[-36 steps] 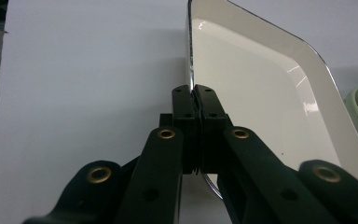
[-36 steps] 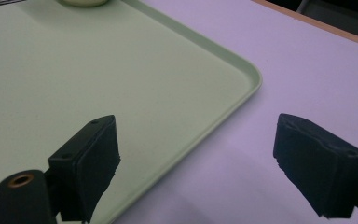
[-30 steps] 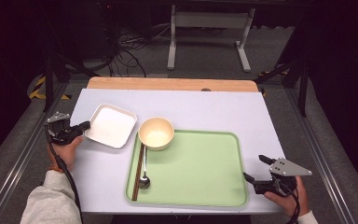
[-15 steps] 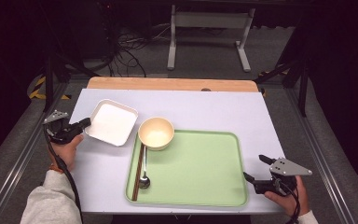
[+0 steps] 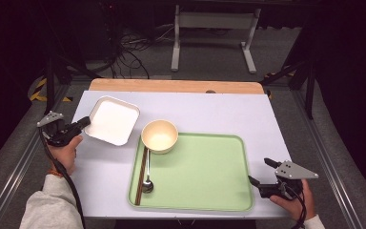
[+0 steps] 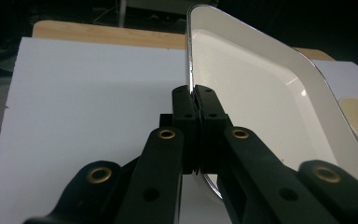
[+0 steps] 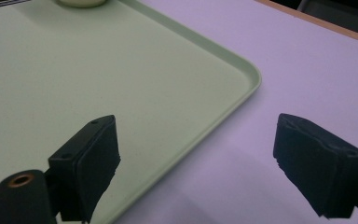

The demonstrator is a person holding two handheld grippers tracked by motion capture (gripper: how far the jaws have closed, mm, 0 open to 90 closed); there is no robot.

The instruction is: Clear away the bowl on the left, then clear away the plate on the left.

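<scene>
One dish matters here: the white square plate (image 5: 111, 120), which we hold by its left rim with our left gripper (image 5: 83, 122), jaws pinched tight on the thin edge. In the left gripper view the plate (image 6: 261, 107) stands tilted, its held rim (image 6: 189, 70) running straight away from the jaws and its far side dipping toward the cream bowl (image 5: 159, 135). The plate sits on the white table (image 5: 209, 114), just left of the green tray (image 5: 200, 176), so we judge any move onto the tray must go rightward. Our right gripper (image 5: 259, 171) rests at the tray's near right corner, jaws spread wide on nothing, well apart from the plate. We read no writing or labels anywhere.
</scene>
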